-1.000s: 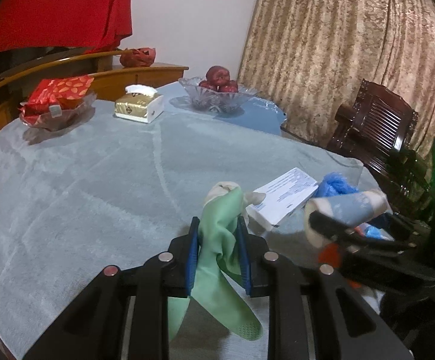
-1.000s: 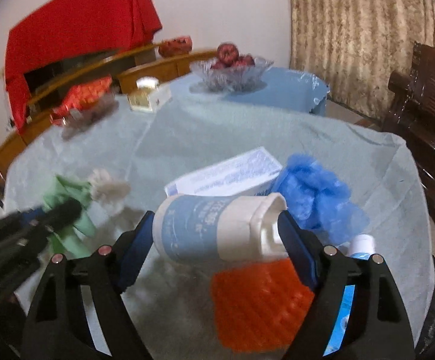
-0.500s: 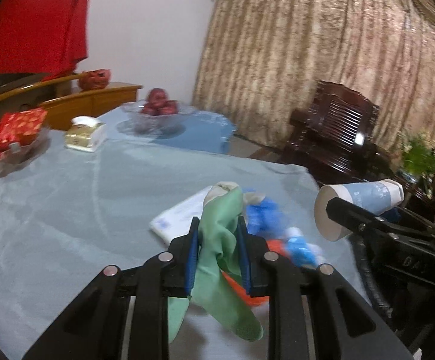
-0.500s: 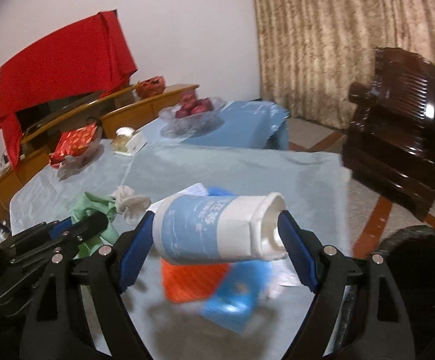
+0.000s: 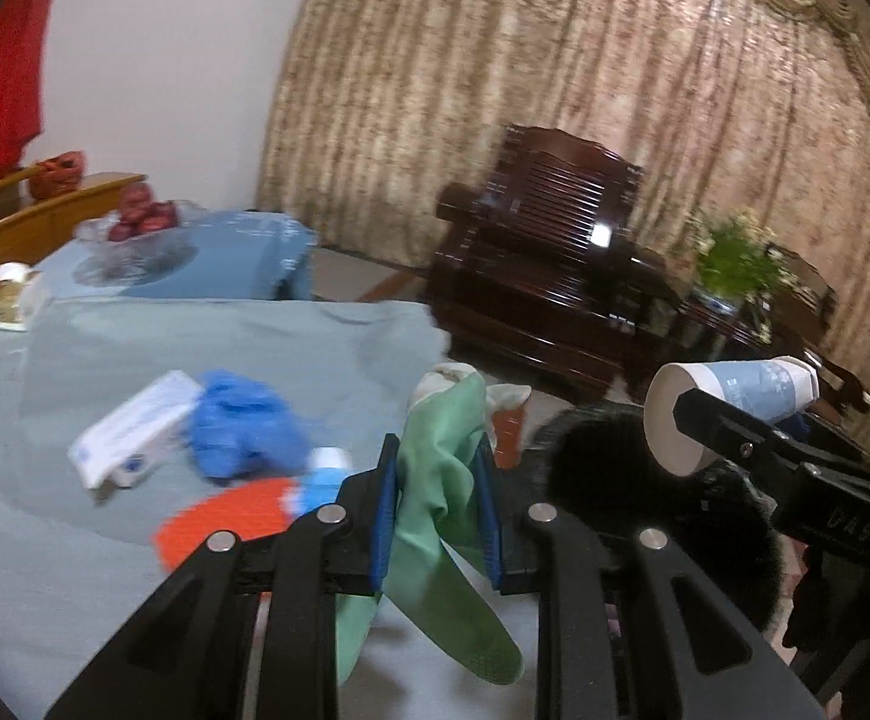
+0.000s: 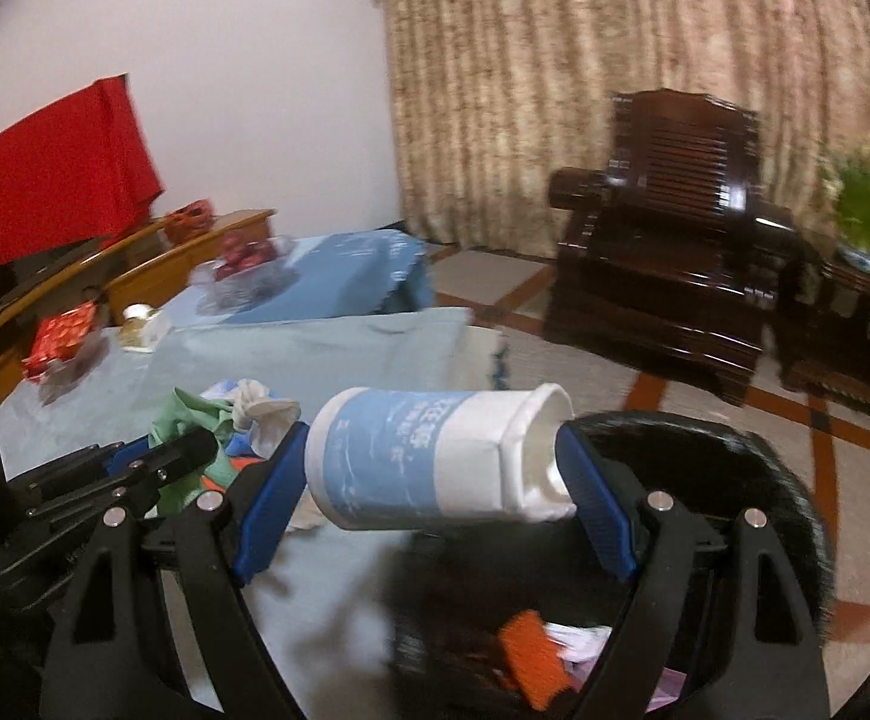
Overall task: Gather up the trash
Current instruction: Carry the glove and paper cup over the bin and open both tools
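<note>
I have the paper cup [image 6: 435, 457] lying sideways, pinched end to end in my right gripper [image 6: 435, 468], and it hangs over the near rim of the black trash bin [image 6: 789, 480], where an orange scrap [image 6: 534, 663] already lies. To drop it cleanly I would carry it further over the bin's opening, level, then part the jaws slowly so the crushed rim does not catch on a pad. My left gripper [image 5: 438, 516] is clamped on the green rubber glove [image 5: 441, 468], over the table [image 5: 195, 348] edge just beside the bin. I would bring it over the bin only once the right is clear.
</note>
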`<state>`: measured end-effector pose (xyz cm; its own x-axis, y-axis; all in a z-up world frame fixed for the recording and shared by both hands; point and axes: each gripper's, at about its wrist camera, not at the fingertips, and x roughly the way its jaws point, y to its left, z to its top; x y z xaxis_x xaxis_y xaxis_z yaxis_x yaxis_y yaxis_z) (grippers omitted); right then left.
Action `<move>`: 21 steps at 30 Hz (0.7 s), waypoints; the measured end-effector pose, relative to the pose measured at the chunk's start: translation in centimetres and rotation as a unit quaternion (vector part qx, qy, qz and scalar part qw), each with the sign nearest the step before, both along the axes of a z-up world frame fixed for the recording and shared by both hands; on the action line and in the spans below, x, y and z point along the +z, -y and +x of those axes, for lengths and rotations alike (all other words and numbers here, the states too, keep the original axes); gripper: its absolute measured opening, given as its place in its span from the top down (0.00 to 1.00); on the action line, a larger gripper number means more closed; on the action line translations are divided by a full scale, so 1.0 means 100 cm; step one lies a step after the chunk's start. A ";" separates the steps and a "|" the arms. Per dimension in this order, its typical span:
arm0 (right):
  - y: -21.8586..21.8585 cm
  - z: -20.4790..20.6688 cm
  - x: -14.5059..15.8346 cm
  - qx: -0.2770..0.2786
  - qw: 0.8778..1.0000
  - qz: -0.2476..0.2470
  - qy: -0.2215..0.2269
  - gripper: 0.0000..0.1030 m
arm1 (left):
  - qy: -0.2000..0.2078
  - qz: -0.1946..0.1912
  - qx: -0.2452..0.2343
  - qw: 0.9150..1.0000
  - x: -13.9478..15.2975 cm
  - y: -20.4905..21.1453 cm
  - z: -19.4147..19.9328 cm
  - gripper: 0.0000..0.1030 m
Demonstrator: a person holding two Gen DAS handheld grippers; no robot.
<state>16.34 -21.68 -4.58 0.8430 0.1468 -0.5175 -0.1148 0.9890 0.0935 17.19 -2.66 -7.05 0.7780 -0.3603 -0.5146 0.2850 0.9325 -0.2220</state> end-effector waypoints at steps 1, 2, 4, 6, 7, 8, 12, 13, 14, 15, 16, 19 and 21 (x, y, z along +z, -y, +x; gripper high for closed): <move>0.006 -0.002 -0.002 -0.006 1.000 -0.001 -0.001 0.23 | -0.001 -0.002 -0.011 1.000 0.000 0.012 0.001 0.77; 0.015 -0.004 -0.003 -0.015 1.000 -0.003 -0.002 0.23 | -0.002 -0.002 -0.018 1.000 0.000 0.021 0.003 0.77; 0.033 -0.008 -0.007 -0.032 0.999 -0.005 -0.005 0.23 | -0.003 -0.004 -0.037 0.999 -0.001 0.042 0.006 0.77; 0.046 -0.011 -0.010 -0.045 0.999 -0.009 -0.007 0.23 | -0.004 -0.004 -0.052 0.999 -0.003 0.059 0.008 0.77; 0.055 -0.013 -0.012 -0.053 0.999 -0.011 -0.009 0.23 | -0.005 -0.005 -0.059 0.998 -0.004 0.068 0.009 0.77; 0.061 -0.013 -0.015 -0.058 0.998 -0.013 -0.011 0.23 | -0.006 -0.005 -0.069 0.998 -0.005 0.079 0.009 0.77; 0.083 -0.014 -0.023 -0.079 0.997 -0.016 -0.019 0.23 | -0.008 -0.004 -0.094 0.996 -0.009 0.113 0.014 0.77; 0.089 -0.015 -0.026 -0.084 0.996 -0.016 -0.021 0.23 | -0.010 -0.005 -0.099 0.995 -0.011 0.121 0.015 0.77; 0.095 -0.015 -0.029 -0.089 0.996 -0.017 -0.023 0.23 | -0.013 -0.007 -0.105 0.994 -0.014 0.128 0.018 0.77; 0.099 -0.016 -0.031 -0.093 0.995 -0.017 -0.024 0.23 | -0.016 -0.007 -0.109 0.994 -0.016 0.135 0.020 0.77; 0.103 -0.016 -0.033 -0.096 0.995 -0.017 -0.026 0.23 | -0.020 -0.007 -0.114 0.993 -0.018 0.141 0.022 0.77; 0.113 -0.015 -0.042 -0.107 0.993 -0.016 -0.036 0.21 | -0.034 -0.009 -0.129 0.991 -0.025 0.154 0.029 0.71; 0.120 -0.014 -0.047 -0.115 0.992 -0.019 -0.041 0.20 | -0.039 -0.010 -0.130 0.991 -0.028 0.157 0.031 0.62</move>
